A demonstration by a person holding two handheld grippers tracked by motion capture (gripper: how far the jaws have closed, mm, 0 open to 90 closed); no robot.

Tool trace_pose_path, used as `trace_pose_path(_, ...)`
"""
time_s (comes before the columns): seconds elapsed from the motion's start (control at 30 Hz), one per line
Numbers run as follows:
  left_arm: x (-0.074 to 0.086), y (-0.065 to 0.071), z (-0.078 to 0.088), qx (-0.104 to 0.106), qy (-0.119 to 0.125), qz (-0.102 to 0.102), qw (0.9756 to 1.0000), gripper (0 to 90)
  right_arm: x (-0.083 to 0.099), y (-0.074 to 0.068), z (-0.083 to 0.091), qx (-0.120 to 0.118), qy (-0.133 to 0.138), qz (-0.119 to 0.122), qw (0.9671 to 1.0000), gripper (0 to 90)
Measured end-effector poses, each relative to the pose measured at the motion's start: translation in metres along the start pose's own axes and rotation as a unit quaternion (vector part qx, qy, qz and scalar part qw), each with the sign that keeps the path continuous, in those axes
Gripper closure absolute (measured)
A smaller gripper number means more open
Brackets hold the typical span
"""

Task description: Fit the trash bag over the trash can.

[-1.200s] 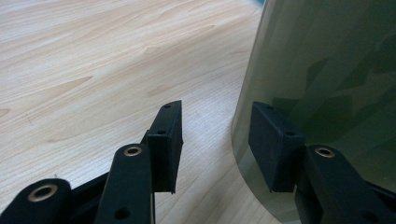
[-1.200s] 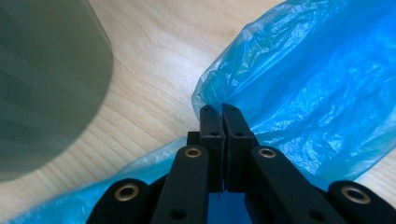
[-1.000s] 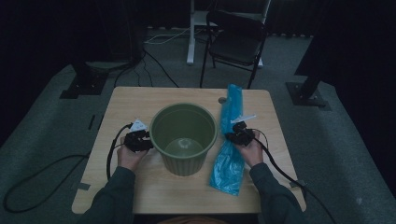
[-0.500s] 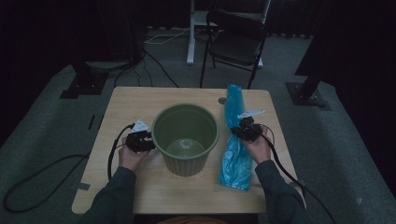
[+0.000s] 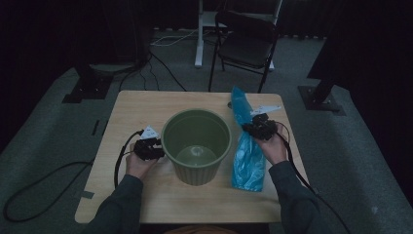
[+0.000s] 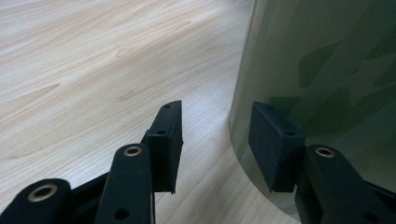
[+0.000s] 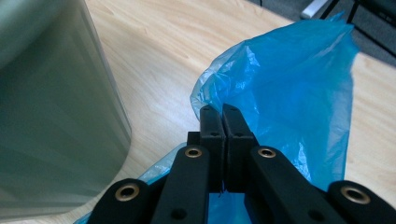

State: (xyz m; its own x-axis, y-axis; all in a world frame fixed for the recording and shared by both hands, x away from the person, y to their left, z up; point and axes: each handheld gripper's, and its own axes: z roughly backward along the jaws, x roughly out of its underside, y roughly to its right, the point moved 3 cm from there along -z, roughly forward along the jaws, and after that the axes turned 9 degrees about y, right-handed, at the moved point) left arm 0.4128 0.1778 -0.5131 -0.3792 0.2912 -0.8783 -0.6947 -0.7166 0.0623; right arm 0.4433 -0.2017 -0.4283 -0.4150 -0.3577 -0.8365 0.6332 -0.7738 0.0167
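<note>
Currently right gripper (image 7: 223, 111) clamps thin blue plastic bag (image 7: 299, 88); left gripper (image 6: 215, 135) gapes beside green plastic bin (image 5: 196, 145). Advise lifting bag clear before spreading.

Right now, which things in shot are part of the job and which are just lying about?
Part of the job:
- green bin, empty, mid-table
- blue plastic bag, pinched by the right tongs
- left tongs, open beside the bin wall
- wooden table

Just lying about:
- black folding chair behind the table
- cables on the floor
- stand bases either side
</note>
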Motion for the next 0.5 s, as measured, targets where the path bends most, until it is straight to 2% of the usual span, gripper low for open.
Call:
trace_pose_path(0.2,-0.001,0.004,-0.002,0.006,-0.002,-0.005,1.0000,54.8,-0.023,0.001,0.014,-0.007,0.017,0.018,0.9997,89.1)
trace_pose_path(0.5,-0.001,0.008,-0.004,0.014,-0.004,-0.010,0.9998,54.8,-0.045,-0.002,0.024,-0.014,0.030,0.039,0.9987,89.1)
